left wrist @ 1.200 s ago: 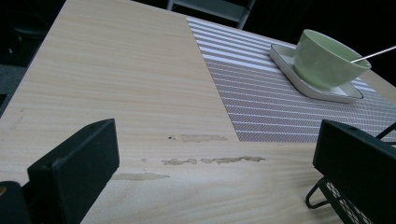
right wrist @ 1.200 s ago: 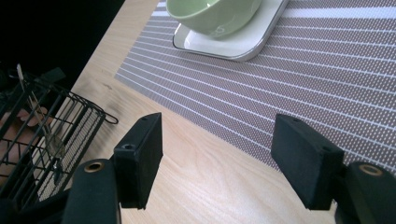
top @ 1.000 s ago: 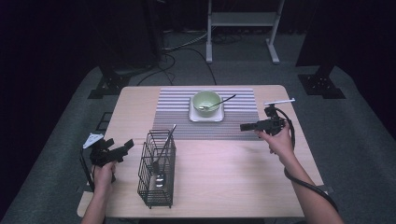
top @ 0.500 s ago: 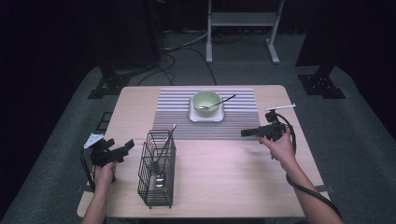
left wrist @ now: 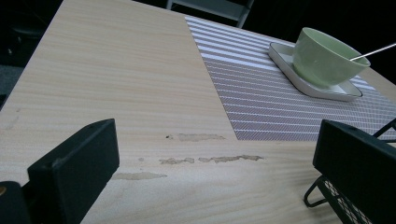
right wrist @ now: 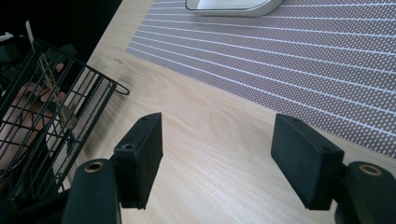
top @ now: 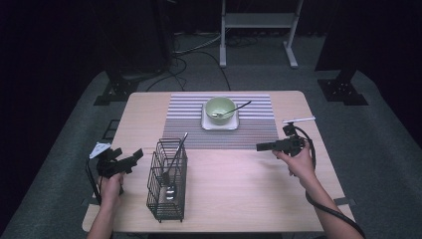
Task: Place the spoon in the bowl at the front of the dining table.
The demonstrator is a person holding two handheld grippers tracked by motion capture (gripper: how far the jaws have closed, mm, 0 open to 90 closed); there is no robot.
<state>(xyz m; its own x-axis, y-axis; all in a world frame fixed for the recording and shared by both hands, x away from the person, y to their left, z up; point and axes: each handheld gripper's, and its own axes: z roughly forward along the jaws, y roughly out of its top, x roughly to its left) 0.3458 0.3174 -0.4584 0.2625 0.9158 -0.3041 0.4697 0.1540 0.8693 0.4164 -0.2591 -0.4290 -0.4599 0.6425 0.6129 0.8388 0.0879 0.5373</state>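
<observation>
Basket point(top: 167, 180) stands between left tool point(top: 130, 159) and right tool point(top: 262, 147).

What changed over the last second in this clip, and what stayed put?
The right gripper drew back from beside the bowl toward the person, down along the table's right side, jaws open and empty. Nothing was grasped or released. The left gripper, the wire caddy with its utensils, and the spoon in the bowl stayed as they were.
</observation>
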